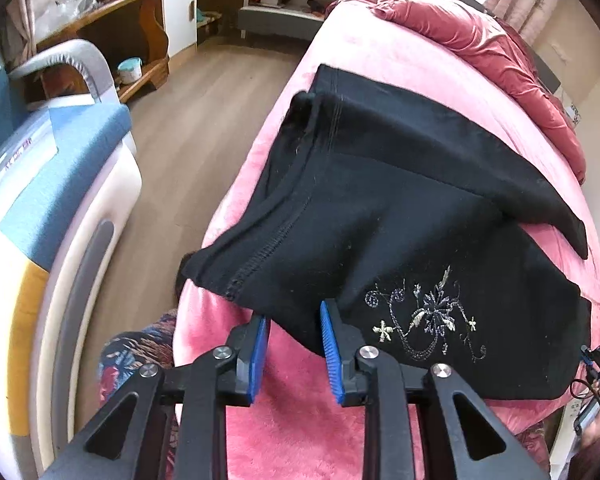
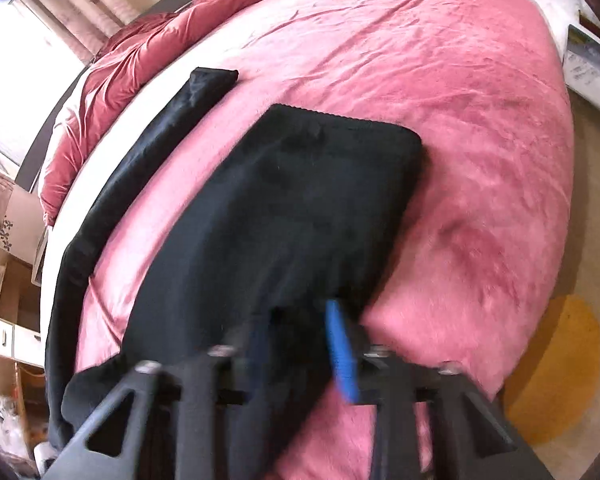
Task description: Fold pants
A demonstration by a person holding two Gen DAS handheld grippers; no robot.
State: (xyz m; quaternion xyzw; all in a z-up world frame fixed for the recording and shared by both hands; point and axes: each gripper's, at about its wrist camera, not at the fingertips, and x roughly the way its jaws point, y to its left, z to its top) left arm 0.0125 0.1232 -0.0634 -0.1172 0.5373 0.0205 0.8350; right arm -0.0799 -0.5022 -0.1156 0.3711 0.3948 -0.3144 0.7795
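The black pants lie on a bed covered with a pink plush blanket, spread across its near half. In the left wrist view the garment is partly folded: one layer lies doubled over another, the stitched seams and hem edge showing toward the bed's left border, and a pale floral embroidery faces up near the lower right corner. A narrow black tail of the fabric runs off to the right over the blanket.

The left gripper stands at the near edge of the pants. Its blue pads are apart with a clear gap; a fold of black cloth sits between them, but the pads do not press on it, so the tongs are open.

The right wrist view is motion-blurred. The right gripper sits over the near end of a broad black panel of the pants; cloth bunches between its fingers, and the tongs are closed on the fabric. A separate leg strip stretches along the left toward a crumpled rose duvet at the head of the bed
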